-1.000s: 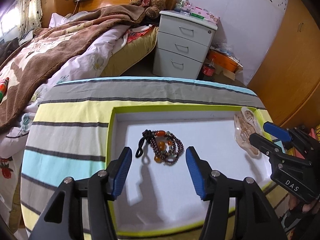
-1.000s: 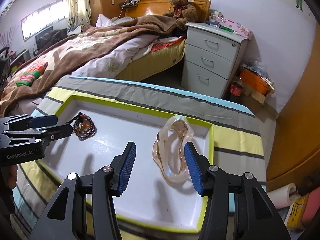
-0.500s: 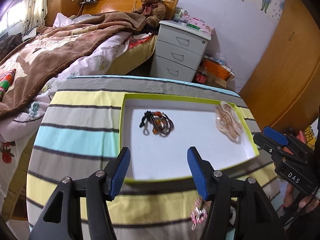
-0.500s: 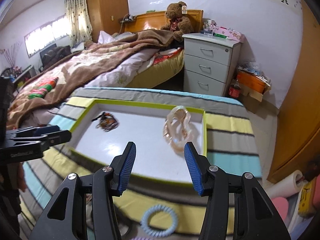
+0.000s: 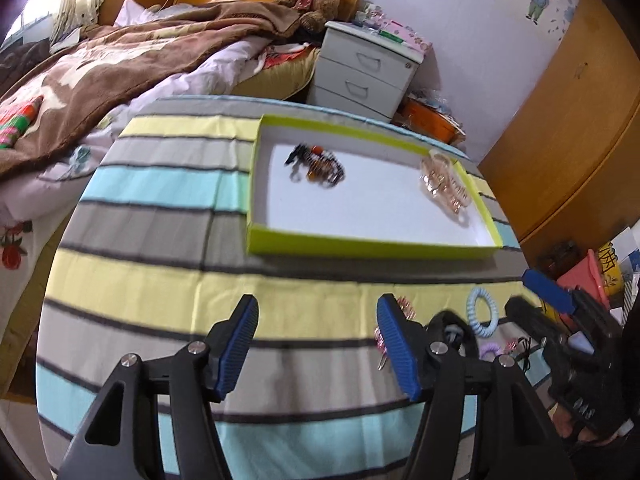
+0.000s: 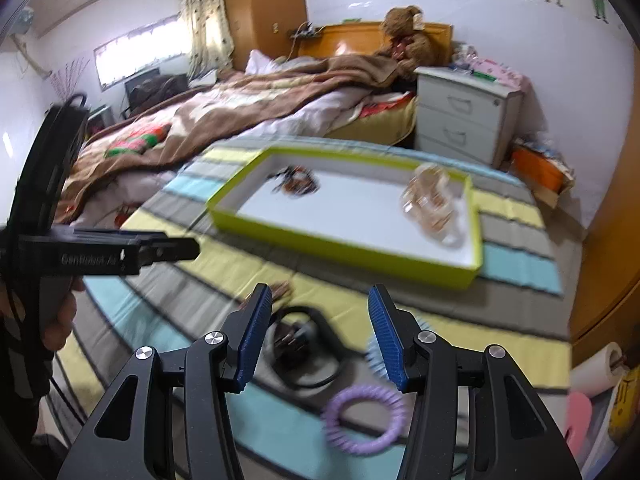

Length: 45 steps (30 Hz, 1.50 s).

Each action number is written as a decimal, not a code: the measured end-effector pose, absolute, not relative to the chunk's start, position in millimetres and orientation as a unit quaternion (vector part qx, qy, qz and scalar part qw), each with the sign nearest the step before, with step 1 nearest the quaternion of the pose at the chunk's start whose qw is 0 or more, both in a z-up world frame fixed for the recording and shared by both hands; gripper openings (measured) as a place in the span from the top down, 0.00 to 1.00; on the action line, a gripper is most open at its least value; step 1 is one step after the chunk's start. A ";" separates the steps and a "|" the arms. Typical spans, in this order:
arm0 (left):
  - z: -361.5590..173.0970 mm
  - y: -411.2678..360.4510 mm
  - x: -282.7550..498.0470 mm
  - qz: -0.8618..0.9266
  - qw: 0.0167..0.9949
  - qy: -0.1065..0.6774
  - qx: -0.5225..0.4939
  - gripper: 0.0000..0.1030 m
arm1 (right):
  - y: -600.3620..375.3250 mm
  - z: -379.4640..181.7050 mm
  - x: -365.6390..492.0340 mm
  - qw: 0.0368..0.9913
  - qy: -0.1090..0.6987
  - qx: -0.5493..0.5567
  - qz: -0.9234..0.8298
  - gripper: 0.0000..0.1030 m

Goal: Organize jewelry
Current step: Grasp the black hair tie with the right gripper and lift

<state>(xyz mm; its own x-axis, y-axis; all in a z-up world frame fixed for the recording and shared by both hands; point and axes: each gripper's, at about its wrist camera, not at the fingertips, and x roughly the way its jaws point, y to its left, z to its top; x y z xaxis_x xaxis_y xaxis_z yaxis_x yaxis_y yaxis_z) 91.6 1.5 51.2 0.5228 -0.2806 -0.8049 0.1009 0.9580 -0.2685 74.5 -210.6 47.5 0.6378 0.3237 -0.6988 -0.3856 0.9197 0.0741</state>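
Partly done. Beaded bracelet (image 5: 318, 165) and clear hair claw (image 5: 444, 186) lie in tray (image 5: 360, 246), ahead of left gripper (image 5: 318, 346) and right gripper (image 6: 316, 334); both spread, empty. Purple ring (image 6: 364, 420), blue ring (image 5: 484, 316), pink clip (image 5: 382, 340) remain loose beneath fingertips.

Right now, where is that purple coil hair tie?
In the right wrist view, the purple hair tie lies on the striped cloth, outside the green tray, just below the open right gripper.

Right hand-held gripper (image 6: 318, 330) gapes over a striped bench (image 6: 224, 280); purple ring (image 6: 364, 420) beneath, green tray (image 6: 344, 246) beyond holding jewelry.
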 end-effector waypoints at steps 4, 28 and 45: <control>44.6 7.4 81.9 -0.100 0.866 0.480 -0.096 0.39 | -196.3 33.1 70.4 0.894 0.394 -0.053 0.206 0.50; 27.6 13.2 64.2 -0.093 0.861 0.493 -0.078 0.39 | -166.4 9.9 67.0 0.877 0.418 -0.121 0.201 0.88; 26.2 -5.6 70.2 -0.119 0.858 0.496 -0.069 0.39 | -209.2 49.7 61.6 0.913 0.357 -0.049 0.191 0.89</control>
